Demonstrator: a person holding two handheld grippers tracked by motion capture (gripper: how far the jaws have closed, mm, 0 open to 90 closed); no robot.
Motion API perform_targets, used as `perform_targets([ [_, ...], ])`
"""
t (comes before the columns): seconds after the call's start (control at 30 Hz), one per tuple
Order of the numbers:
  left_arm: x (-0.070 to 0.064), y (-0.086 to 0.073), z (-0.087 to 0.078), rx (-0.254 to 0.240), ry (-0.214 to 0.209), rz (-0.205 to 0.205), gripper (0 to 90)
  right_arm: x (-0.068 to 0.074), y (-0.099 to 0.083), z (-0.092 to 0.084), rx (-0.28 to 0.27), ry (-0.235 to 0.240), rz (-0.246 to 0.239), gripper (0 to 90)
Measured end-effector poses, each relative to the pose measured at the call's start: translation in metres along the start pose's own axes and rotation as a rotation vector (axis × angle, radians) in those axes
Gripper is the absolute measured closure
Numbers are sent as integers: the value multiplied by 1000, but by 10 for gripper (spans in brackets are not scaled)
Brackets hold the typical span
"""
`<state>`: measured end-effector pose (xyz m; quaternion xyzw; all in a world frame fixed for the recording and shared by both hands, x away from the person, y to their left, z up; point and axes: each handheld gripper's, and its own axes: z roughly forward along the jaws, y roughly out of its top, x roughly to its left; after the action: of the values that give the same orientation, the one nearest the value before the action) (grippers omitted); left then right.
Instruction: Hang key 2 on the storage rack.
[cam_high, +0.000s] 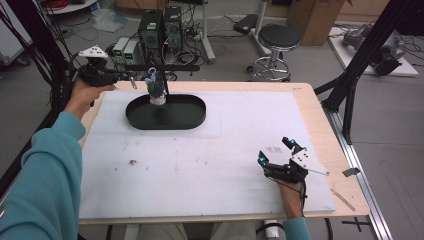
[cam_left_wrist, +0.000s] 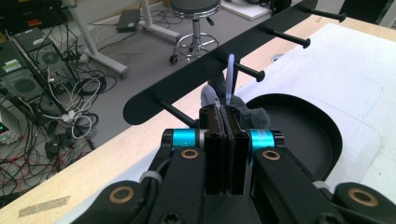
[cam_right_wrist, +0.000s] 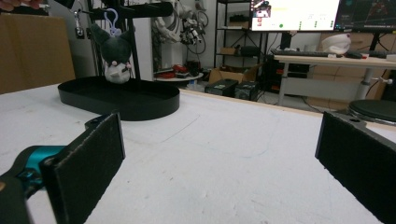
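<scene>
Grey plush keychain (cam_high: 156, 90) hangs from the rack peg just ahead of the left hand-held gripper (cam_high: 131, 80), jaws clamped shut.

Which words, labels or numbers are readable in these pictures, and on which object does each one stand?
No text can be read.
Monitor behind the table: lines of text, too small and blurred.
Dark printed mark on the white mat: too small.
Computer towers on the floor: no legible label.
</scene>
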<state>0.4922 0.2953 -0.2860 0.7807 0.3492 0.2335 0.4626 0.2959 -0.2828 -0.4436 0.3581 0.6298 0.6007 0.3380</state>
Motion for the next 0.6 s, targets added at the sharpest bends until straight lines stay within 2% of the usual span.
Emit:
perform_targets([
  [0.6,9,-3,2,11,31,-27,883,2,-2,1,-4,1,-9,6],
])
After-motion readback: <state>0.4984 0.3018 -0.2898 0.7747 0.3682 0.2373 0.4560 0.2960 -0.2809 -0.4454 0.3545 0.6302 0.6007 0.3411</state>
